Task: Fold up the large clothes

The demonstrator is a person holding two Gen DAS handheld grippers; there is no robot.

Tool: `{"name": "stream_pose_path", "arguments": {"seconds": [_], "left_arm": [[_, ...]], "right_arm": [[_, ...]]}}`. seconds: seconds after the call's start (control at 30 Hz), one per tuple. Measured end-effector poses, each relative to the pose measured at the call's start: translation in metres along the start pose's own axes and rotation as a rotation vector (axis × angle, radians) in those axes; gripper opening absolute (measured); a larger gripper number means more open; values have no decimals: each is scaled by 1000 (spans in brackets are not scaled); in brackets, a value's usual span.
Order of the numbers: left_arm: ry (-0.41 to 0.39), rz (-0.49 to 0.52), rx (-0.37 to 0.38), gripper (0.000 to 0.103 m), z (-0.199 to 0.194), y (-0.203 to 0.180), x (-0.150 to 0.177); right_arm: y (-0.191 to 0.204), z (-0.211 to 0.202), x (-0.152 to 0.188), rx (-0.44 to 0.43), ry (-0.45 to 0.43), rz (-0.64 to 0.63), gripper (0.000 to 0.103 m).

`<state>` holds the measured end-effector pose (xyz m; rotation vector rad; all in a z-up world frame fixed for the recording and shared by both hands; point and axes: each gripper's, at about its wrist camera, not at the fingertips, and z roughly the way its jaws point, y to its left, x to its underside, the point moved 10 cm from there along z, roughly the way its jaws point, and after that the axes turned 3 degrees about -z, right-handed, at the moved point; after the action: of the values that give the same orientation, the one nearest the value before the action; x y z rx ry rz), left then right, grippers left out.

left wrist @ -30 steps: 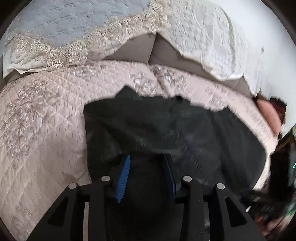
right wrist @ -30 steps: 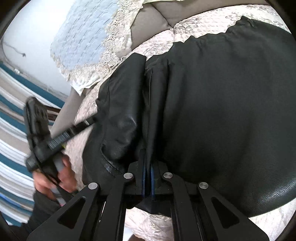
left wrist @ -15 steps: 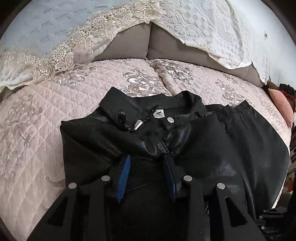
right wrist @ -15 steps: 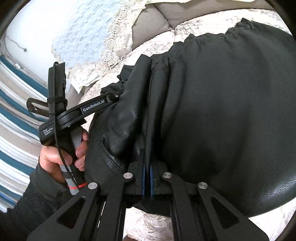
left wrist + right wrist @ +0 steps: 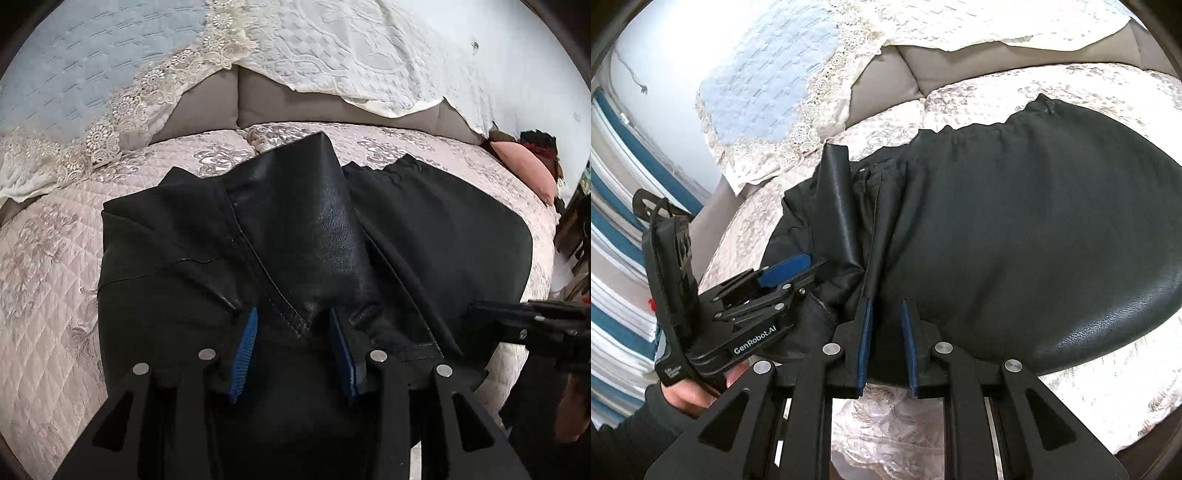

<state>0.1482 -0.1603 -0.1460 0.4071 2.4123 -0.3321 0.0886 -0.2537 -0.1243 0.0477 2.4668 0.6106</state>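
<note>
A black leather jacket lies spread on the quilted bed. My left gripper holds a bunched fold of it near the front edge. A stitched leather flap runs up between the blue pads, and the jaws are starting to open. In the right wrist view the jacket fills the middle. My right gripper is opening: its pads stand apart, with a narrow upright fold resting at the tip of the left pad. The left gripper shows at the left, in a person's hand.
Lace-edged pillow covers and grey cushions line the head of the bed. A pink cushion sits at the far right corner. The right gripper reaches in at the right edge. Blue and white stripes run along the left.
The left gripper swung across with its fold, and a leather flap now covers the collar and label. The right jaws, shut on a fold before, have parted and pulled back slightly.
</note>
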Motion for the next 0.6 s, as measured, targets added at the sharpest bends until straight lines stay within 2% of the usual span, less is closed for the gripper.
{"name": "stream_pose_path", "arguments": {"seconds": [0.1, 0.17, 0.3, 0.37, 0.43, 0.53, 0.6], "left_arm": [[18, -50, 63, 41, -15, 1, -7], [-13, -62, 90, 41, -32, 5, -14], [-78, -129, 32, 41, -51, 44, -34], [-73, -185, -19, 41, -47, 74, -42], [-64, -231, -36, 41, -40, 96, -48], [-51, -257, -48, 41, -25, 112, -52], [-34, -256, -52, 41, -10, 115, -54]], "right_arm": [[9, -8, -12, -3, -35, -27, 17], [15, -14, -24, 1, -60, -51, 17], [33, -5, -50, -6, -86, -93, 17], [46, 4, -63, -5, -95, -128, 17], [61, 17, -78, -8, -105, -173, 17], [68, 51, -94, -3, -78, -190, 17], [57, 72, -96, 39, -45, -180, 17]]}}
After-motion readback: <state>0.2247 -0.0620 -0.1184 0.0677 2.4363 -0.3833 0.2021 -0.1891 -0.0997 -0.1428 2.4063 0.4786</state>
